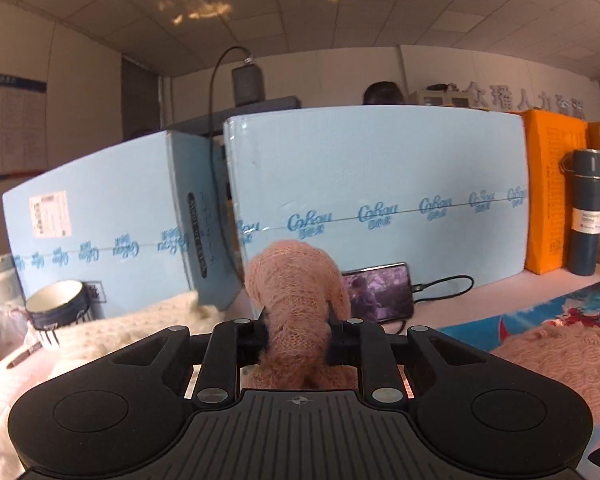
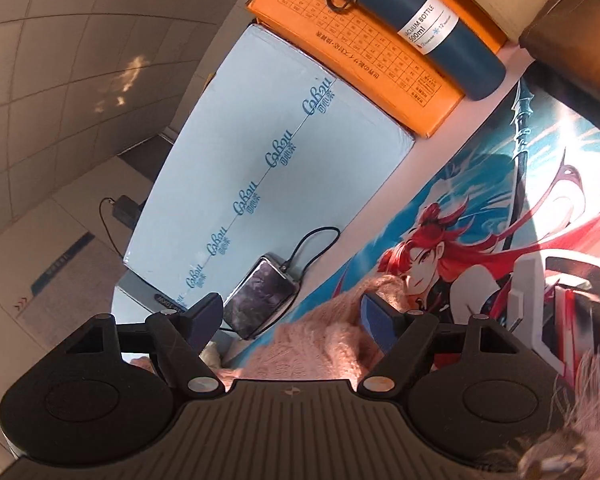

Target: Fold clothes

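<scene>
the left gripper [image 1: 298, 340] is clamped on a bunched roll of the pink knit sweater [image 1: 296, 292], lifting it off the table, while more of the same garment lies at 4 o'clock in the left wrist view, on the printed anime mat [image 1: 540, 312]. in the right wrist view the right gripper [image 2: 290, 314] stands wide, its blue pads [image 2: 374, 320] holding nothing; the right-hand pad sits against or just over the fuzzy pink knit heaped at 6 o'clock, though contact cannot be confirmed. to carry the fold well, the held edge likely wants to travel low and level across the garment, with the free tongs pinning or taking a matching corner so the loose knit does not drag or twist. a phone [image 2: 260, 300] on its cable leans at 11 o'clock against the blue foam board [image 2: 268, 140], near enough to snag. a cream knit [image 1: 140, 328] lies at 9 o'clock in the left view.
</scene>
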Demonstrator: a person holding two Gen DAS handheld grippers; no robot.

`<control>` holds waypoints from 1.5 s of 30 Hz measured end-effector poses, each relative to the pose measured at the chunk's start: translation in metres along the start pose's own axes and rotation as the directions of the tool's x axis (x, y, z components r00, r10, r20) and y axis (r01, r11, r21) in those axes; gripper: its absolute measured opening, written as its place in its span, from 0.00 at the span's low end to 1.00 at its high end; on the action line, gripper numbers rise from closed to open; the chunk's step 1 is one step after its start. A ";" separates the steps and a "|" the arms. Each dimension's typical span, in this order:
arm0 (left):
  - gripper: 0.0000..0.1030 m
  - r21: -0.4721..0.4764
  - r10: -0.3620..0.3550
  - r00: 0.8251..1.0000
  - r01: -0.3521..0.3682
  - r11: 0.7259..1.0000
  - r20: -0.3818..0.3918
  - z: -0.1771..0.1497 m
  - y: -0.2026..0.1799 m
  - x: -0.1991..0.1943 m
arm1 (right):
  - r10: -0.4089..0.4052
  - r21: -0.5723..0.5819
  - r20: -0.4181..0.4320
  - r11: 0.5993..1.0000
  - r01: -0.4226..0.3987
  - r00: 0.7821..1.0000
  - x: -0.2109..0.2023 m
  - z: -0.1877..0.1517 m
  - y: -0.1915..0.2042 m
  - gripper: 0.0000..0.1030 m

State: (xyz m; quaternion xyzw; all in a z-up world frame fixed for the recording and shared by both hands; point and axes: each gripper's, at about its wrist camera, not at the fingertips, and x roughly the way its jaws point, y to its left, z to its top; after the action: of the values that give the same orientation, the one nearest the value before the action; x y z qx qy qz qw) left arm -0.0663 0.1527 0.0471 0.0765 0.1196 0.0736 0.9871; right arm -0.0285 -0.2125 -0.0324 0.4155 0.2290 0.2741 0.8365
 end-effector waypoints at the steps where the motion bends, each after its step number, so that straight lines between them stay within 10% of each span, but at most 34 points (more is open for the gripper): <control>1: 0.19 0.051 -0.029 0.999 0.028 0.998 0.020 0.002 -0.018 -0.003 | -0.008 -0.014 0.007 1.000 0.008 1.000 0.000 -0.001 0.002 0.74; 6: 0.20 0.363 -0.158 0.980 0.104 0.926 0.122 -0.001 -0.114 -0.023 | -0.016 -0.013 0.027 1.000 0.017 0.999 -0.004 -0.001 0.004 0.75; 10: 0.22 0.631 -0.273 0.952 0.126 0.765 0.141 -0.029 -0.192 -0.035 | 0.000 -0.001 0.027 1.000 0.000 1.000 -0.008 0.002 0.000 0.75; 13: 0.30 0.663 -0.348 0.934 0.209 0.719 0.084 -0.041 -0.212 -0.033 | 0.009 0.009 0.025 1.000 -0.009 1.000 -0.008 0.004 -0.002 0.75; 17: 0.67 0.539 -0.469 0.883 0.394 0.745 0.003 -0.024 -0.184 -0.032 | 0.030 0.011 0.027 0.999 -0.030 0.999 -0.010 0.005 -0.003 0.75; 21: 0.89 0.211 -0.579 0.815 0.561 0.800 0.031 0.006 -0.108 -0.026 | 0.051 -0.014 0.018 0.999 -0.051 0.999 -0.011 0.004 0.000 0.75; 26: 0.90 -0.177 -0.380 0.925 0.372 0.911 -0.010 -0.014 -0.025 0.033 | 0.092 -0.102 -0.021 0.990 -0.094 0.996 -0.011 -0.001 0.012 0.75; 31: 0.90 -0.490 -0.512 0.854 0.409 0.770 -0.093 -0.032 0.006 0.067 | 0.067 -0.034 -0.053 0.997 -0.069 0.996 -0.021 -0.021 0.024 0.75; 37: 0.90 -0.409 -0.536 0.832 0.444 0.797 -0.142 -0.042 -0.023 0.059 | -0.095 -0.132 -0.147 0.988 0.075 0.985 0.014 -0.043 0.056 0.72; 39: 0.90 -0.403 -0.544 0.828 0.456 0.794 -0.136 -0.043 -0.025 0.055 | -0.168 -0.181 -0.171 0.974 0.136 0.971 0.028 -0.050 0.065 0.25; 45: 0.90 -0.411 -0.551 0.828 0.467 0.783 -0.108 -0.042 -0.024 0.055 | -0.084 -0.164 -0.044 0.984 0.076 0.995 0.014 -0.031 0.077 0.16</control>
State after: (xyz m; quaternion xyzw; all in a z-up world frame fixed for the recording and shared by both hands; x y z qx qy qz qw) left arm -0.0212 0.1442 -0.0092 -0.1535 0.2293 -0.1680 0.9464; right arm -0.0576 -0.1468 0.0112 0.3295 0.2436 0.2686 0.8717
